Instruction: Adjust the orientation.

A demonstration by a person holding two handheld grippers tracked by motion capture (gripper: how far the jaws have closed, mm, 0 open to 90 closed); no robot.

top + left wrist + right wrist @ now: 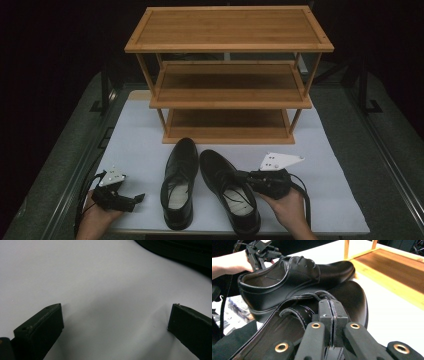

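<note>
In the lower centre of the high view, two black leather lace-up dress shoes are lying side by side on a white table cover [145, 150], toes pointing toward a three-tier bamboo shoe rack [228, 75] at the upper centre. The right gripper [246, 176] is reaching in from the lower right — its jaws are pressed together, clamping the edge of the right black shoe [229, 190] beside the laces. In the right gripper view, the two pads are meeting on that leather rim. The left black shoe [179, 182] is lying untouched. At the lower left, the left gripper [139, 198] is resting near it, jaws standing wide apart over bare cover.
</note>
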